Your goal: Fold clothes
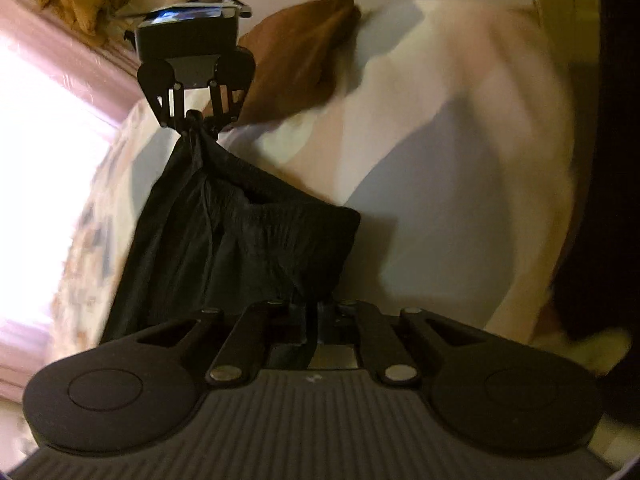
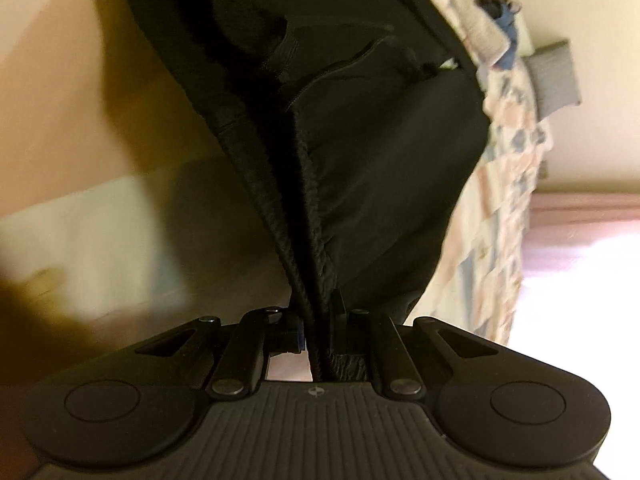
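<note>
Hanging between the two tools, the black shorts were clamped at the waistband by the left gripper and the right gripper, above the patterned bedspread. A brown pillow lay beyond. Blur hid the bed's edges; the hem was probably off-frame.

Black garment, thin and slightly shiny, with a gathered elastic waistband; looks like shorts or trousers. Lifted off the patterned bedspread, hanging slack between two pinched points on the waistband. Waistband opening gapes in the left wrist view. Fabric bunched, creased, unfolded. Lower part hidden.
</note>
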